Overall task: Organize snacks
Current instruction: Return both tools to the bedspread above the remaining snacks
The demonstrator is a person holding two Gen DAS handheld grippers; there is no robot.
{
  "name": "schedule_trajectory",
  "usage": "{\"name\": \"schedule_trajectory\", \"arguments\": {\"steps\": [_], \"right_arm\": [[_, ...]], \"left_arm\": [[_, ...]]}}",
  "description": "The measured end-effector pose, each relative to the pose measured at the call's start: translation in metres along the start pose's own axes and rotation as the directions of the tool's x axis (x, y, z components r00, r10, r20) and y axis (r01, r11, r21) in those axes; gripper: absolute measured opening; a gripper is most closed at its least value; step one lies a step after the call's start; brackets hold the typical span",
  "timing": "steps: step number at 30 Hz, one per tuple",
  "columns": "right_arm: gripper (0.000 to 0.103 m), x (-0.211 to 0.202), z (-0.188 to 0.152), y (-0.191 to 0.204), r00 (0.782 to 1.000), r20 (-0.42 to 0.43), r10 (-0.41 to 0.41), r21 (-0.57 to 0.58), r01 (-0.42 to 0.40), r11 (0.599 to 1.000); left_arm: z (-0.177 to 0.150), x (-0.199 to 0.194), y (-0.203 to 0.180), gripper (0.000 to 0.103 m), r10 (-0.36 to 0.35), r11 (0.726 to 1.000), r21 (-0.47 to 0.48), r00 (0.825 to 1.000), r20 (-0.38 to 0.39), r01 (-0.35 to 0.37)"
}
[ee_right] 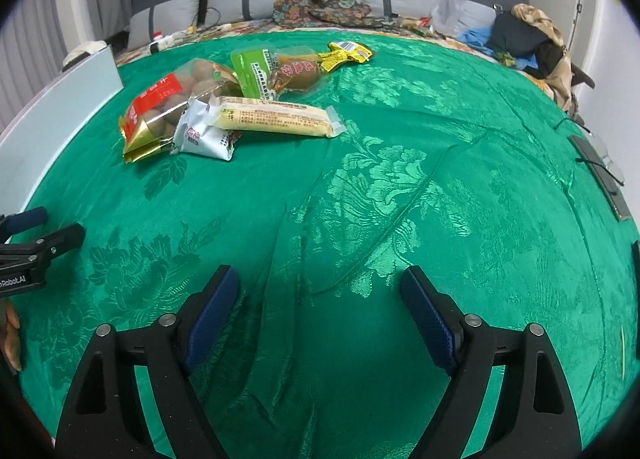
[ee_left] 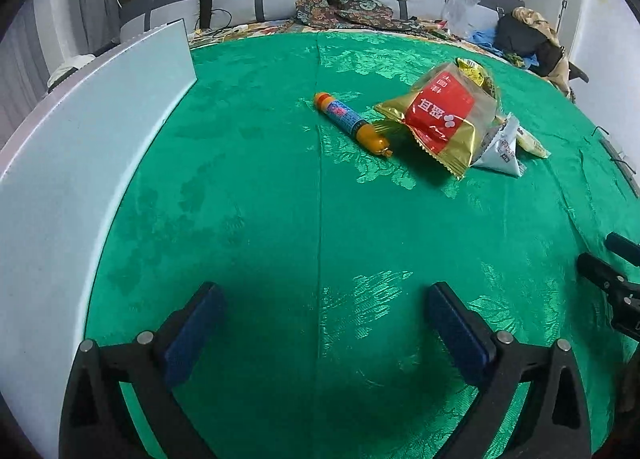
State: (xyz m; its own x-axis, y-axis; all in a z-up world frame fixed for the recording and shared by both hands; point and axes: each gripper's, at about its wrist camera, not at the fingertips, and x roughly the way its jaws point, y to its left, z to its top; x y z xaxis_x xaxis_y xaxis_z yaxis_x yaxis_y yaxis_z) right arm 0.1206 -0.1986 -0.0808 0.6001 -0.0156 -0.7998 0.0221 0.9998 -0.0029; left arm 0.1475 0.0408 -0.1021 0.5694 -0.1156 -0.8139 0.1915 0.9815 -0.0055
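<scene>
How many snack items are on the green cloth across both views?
6, perhaps more hidden: sausage stick alone at left; red-and-gold bag; silver-white packet against it; long cream bar; green-labelled brown pack behind; yellow packet farthest.

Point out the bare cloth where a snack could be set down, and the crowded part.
Bare green cloth runs between the left gripper and the sausage stick, bordered by the white box. More lies ahead of the right gripper, right of the long wafer pack. Crowded: the far pile around the red-and-gold bag, packets overlapping.
</scene>
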Motion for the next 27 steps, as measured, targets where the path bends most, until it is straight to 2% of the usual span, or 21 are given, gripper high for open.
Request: {"name": "schedule_trajectory", "arguments": {"steps": [27], "right_arm": [[0.087,0.0003,-0.0004,-0.0004,1.0,0.0,0.001,0.002,-0.001,1.0]], "left_arm": [[0.0017,-0.0006,0.0,0.103,0.002,1.0,-0.004,1.0,-0.002,-0.002]]}}
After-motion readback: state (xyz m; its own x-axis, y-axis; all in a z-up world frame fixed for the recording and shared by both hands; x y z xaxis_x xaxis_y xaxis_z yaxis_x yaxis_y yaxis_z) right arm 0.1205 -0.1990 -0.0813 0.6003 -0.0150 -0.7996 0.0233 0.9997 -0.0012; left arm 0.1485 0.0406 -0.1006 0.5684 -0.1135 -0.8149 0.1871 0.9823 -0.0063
